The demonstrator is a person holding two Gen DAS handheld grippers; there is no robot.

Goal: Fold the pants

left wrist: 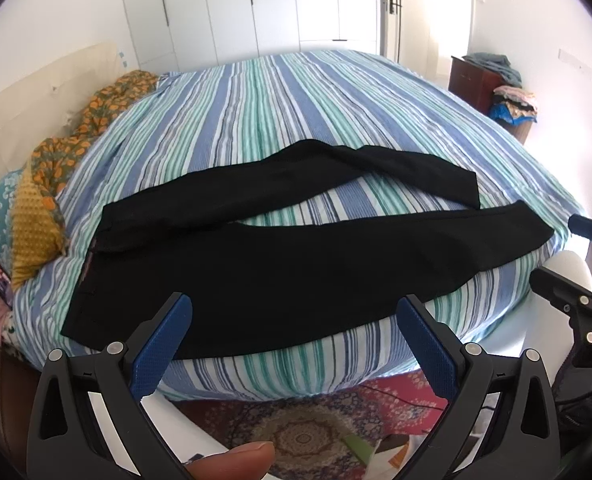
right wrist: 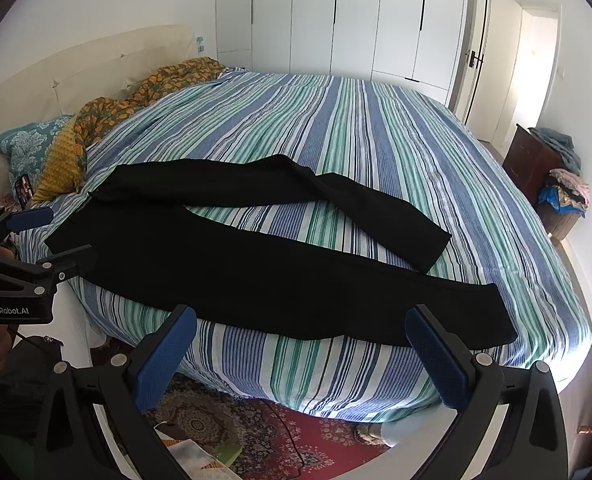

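Observation:
Black pants (left wrist: 280, 256) lie spread flat on the striped bed (left wrist: 280, 120), waistband to the left, the two legs splayed apart to the right. They also show in the right wrist view (right wrist: 256, 276). My left gripper (left wrist: 294, 312) is open and empty, held off the bed's near edge in front of the hip area. My right gripper (right wrist: 300, 324) is open and empty, held off the near edge in front of the near leg. The right gripper also shows at the right edge of the left wrist view (left wrist: 571, 260), and the left gripper at the left edge of the right wrist view (right wrist: 44, 236).
An orange patterned blanket (left wrist: 96, 120) and pillows (right wrist: 28, 148) lie by the headboard on the left. A dark wooden cabinet (right wrist: 535, 160) with piled clothes stands at the far right. White wardrobes (right wrist: 335, 16) line the back wall. A patterned rug (right wrist: 256, 428) lies below the bed's edge.

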